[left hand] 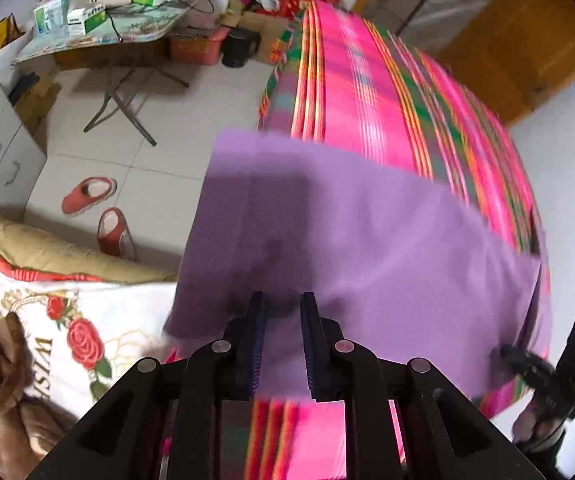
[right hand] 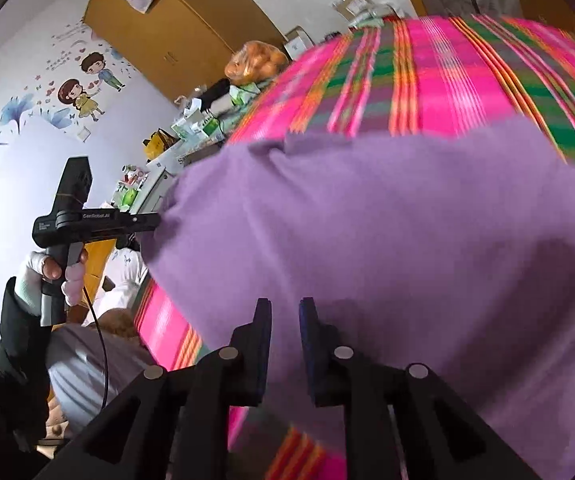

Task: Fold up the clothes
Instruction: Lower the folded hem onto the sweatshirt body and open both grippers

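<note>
- Two grippers work one purple garment (left hand: 367,232), which lies spread over a bed with a pink, green and orange striped cover (left hand: 367,80).
- From where the left gripper (left hand: 283,300) looks, its jaws stand a narrow slit apart. The garment's near hem runs through that slit, and I cannot tell whether the pads pinch it.
- Purple cloth fills the view from 12 to 3 o'clock of those fingertips; striped cover shows below the hem at 6 o'clock.
- The right gripper (right hand: 285,304) also shows a slim gap, with the pads standing clear of the purple cloth seen between them: released.
- From the right wrist, the garment spreads from 11 round to 4 o'clock, creased and blurred.
- At 9 o'clock there, a person's hand (right hand: 59,272) holds the left gripper's handle, its tip at the garment's bunched edge.
- Farther out in the left view: a rose-printed pillow (left hand: 83,336) at 8 o'clock, red slippers (left hand: 87,196) on the tiled floor at 10, and a cluttered folding table (left hand: 119,40) at 11.
- Cartoon wall stickers (right hand: 83,92) sit at 10 o'clock in the right view.
</note>
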